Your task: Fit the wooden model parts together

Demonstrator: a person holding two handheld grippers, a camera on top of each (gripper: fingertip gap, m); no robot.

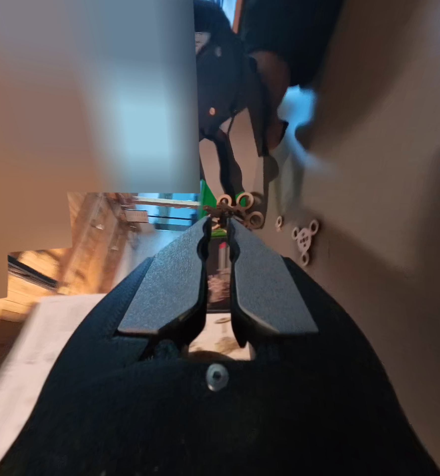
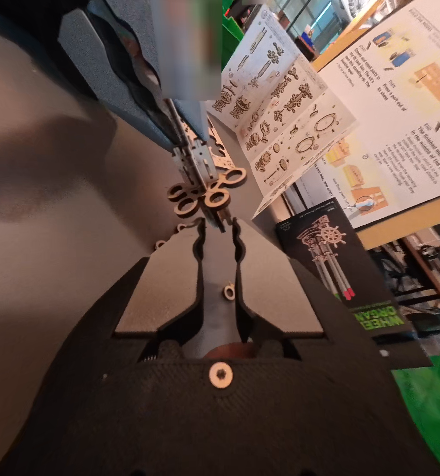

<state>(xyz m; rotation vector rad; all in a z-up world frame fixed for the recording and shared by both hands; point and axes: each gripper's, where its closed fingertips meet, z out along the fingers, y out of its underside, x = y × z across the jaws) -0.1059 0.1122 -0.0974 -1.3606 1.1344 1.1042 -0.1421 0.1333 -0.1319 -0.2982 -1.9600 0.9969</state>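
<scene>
A wooden model assembly [image 2: 195, 164], a flat layered stem with a cluster of ring-shaped lobes [image 2: 203, 195], is held up above the grey table [image 2: 59, 180]. My left gripper [image 1: 219, 222] is shut on it; in the right wrist view its grey fingers [image 2: 102, 77] clamp the stem from the upper left. My right gripper [image 2: 218, 224] stands narrowly open, with the stem's lower end just between its fingertips and a small gap on each side. In the left wrist view the ringed lobes [image 1: 244, 203] show beyond my fingertips, with the right gripper [image 1: 229, 164] dark behind them.
Loose wooden pieces lie on the table: a three-lobed plate [image 1: 305, 239], a small ring [image 1: 279, 222] and another ring [image 2: 228, 292]. An open instruction booklet [image 2: 278, 116], a black kit box [image 2: 329, 257], a large printed sheet [image 2: 394, 116] and a green surface [image 2: 432, 412] are at the right.
</scene>
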